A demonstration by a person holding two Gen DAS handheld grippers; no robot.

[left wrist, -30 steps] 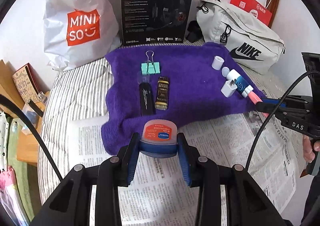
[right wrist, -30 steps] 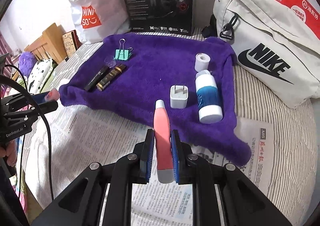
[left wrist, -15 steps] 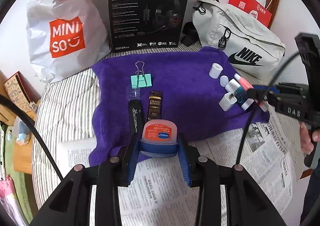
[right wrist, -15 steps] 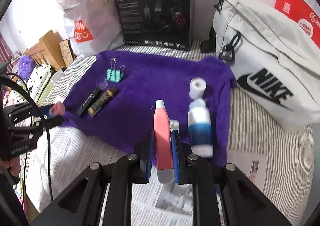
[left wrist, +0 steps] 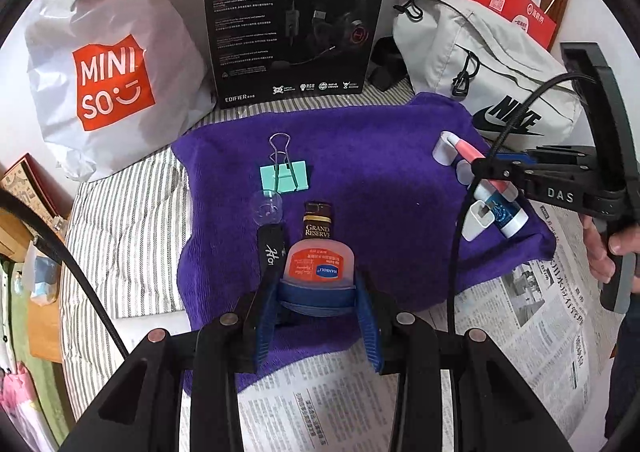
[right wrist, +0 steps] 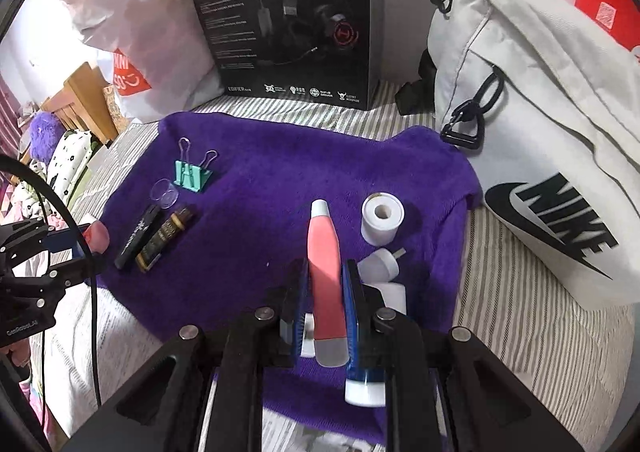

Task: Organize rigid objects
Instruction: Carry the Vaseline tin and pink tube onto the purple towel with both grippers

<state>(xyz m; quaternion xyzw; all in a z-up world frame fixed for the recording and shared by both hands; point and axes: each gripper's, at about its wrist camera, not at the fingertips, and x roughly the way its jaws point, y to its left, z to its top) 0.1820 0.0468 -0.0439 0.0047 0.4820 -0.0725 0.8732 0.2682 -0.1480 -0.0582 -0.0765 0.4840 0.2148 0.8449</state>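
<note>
Both grippers have advanced over the purple towel (left wrist: 380,171): left gripper (left wrist: 318,306) pinches a small blue-lidded jar (left wrist: 318,272) above its near edge, right gripper (right wrist: 326,310) clamps a pink tube (right wrist: 324,252).

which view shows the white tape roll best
The right wrist view. There the white tape roll stands in full view on the purple towel, its centre hole and side wall clear. In the left wrist view the roll is small near the towel's right edge, partly hidden behind the tip of the pink tube.
</note>
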